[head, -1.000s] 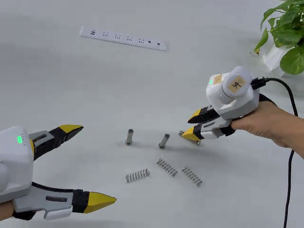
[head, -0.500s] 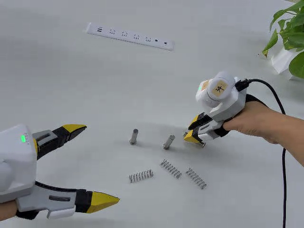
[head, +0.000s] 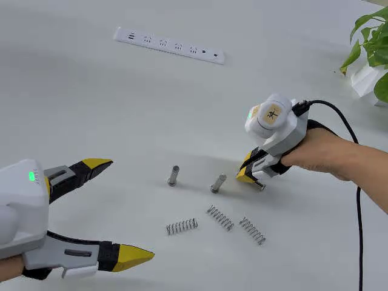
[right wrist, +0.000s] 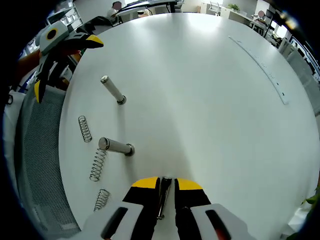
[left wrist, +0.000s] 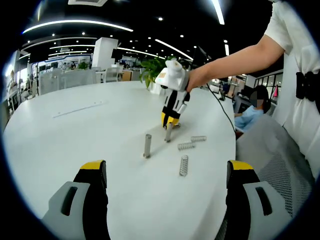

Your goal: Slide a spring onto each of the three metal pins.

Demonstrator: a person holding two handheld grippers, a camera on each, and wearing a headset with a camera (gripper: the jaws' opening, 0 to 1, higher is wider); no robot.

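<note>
Head view: the right tool points down at the white worktop, its jaws pinching a held pin whose end protrudes beside the yellow tips. The right gripper view shows this pin clamped between the tips. A middle pin and a left pin stand on the worktop near it. Three springs lie flat, nearer the person, apart from the pins. The left tool is spread wide, well apart from the parts.

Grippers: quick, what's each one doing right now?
Left gripper: open, holding nothing.
Right gripper: shut on a metal pin.
</note>
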